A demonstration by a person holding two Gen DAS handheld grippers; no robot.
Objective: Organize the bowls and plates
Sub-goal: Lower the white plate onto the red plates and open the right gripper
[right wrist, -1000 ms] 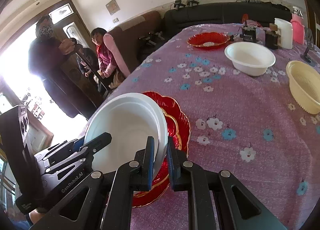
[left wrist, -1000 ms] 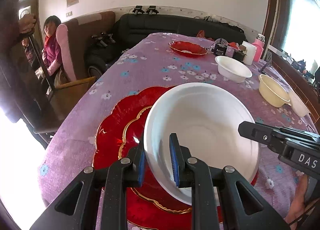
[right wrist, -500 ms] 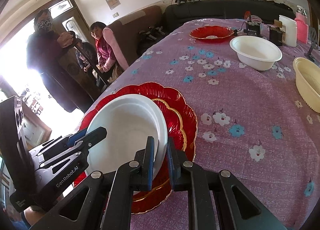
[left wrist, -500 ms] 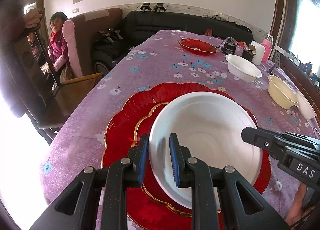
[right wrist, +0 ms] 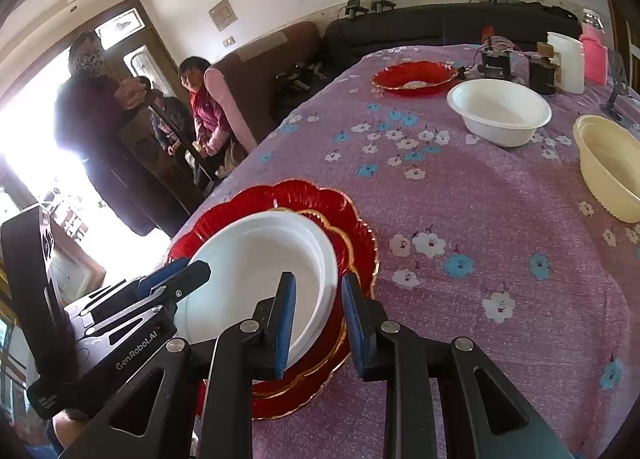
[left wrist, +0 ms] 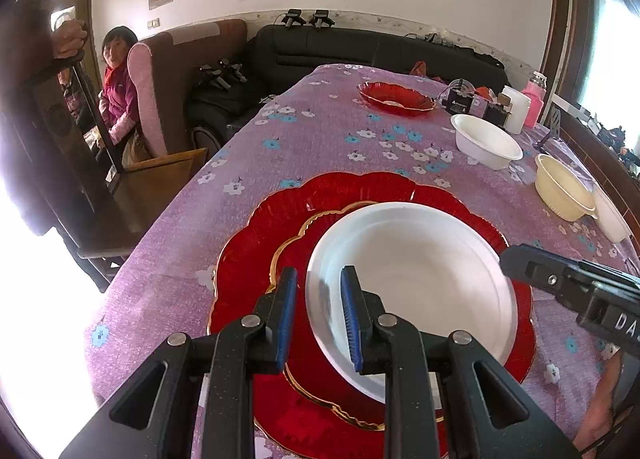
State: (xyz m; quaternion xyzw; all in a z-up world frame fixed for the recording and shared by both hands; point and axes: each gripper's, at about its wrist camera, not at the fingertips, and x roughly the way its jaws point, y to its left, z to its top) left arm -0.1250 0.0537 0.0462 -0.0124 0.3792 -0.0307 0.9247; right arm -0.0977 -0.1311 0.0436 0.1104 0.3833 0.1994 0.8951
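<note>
Room, far left: people stand by a bright doorway. An armchair and a dark sofa sit behind the worktop.

Left tool: straddles the near-left rim of the white bowl, one blue pad outside the wall and one inside. The gap is narrow. Cannot tell whether the pads press on the rim.

White bowl: upright, mouth up. It looks seated on a small gold-edged red plate, which lies on a large scalloped red plate at the near end of the worktop.

Right tool: straddles the opposite, right-hand rim. Its jaws have just been opening, with the rim between them. Pads stand apart and look clear of the wall.

Key relation: the bowl lies directly between the two tools, each with one finger inside it. The bowl is round, so it has no long axis. Judgement: the set-down looks done and the next step is release. Each tool needs to lift off its rim rather than pull sideways, or the inner finger may drag the light bowl off centre.

Worktop, right: purple flowered cloth. A red dish, a second white bowl and a cream bowl are well apart from the stack.
</note>
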